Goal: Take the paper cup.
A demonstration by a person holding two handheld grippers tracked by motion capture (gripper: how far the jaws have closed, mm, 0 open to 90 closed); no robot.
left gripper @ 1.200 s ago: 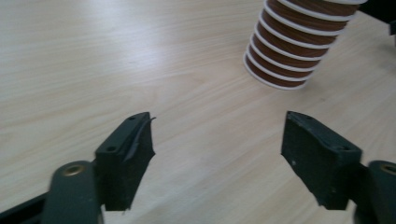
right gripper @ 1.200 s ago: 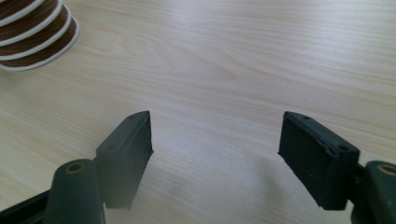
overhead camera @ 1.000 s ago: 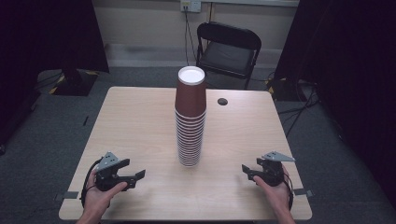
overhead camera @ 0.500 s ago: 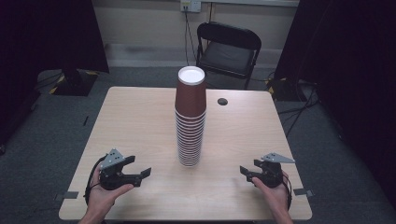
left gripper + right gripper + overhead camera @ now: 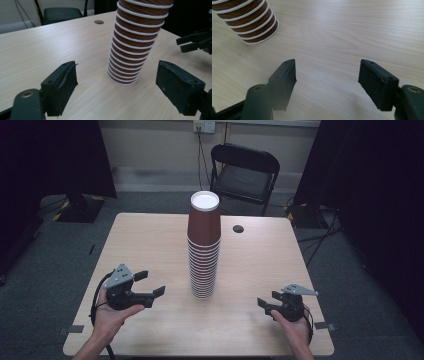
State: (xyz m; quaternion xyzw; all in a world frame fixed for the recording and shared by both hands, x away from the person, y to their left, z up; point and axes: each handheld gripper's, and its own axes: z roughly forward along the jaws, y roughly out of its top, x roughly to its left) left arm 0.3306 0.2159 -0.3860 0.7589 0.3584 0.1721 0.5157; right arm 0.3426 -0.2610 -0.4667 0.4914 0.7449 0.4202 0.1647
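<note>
A tall stack of upside-down brown paper cups with white rims (image 5: 204, 245) stands in the middle of the wooden table (image 5: 150, 235). My left gripper (image 5: 151, 283) is held open to the left of the stack's base, jaws pointing toward it and a little apart from it. In the left gripper view the stack (image 5: 132, 47) rises between and beyond the wide jaws of the left gripper (image 5: 116, 86). My right gripper (image 5: 268, 299) hovers open near the front right; its own view has the stack's base (image 5: 253, 23) at the upper left, with bare wood between the jaws (image 5: 327, 83).
A small dark round spot (image 5: 238, 228) lies on the table behind the stack. A black folding chair (image 5: 245, 170) stands past the far edge. The right gripper (image 5: 196, 42) appears at the right of the left gripper view. Dark curtains flank the room.
My left gripper has lifted and moved forward and right, closer to the stack's base. The right gripper has hardly moved.
</note>
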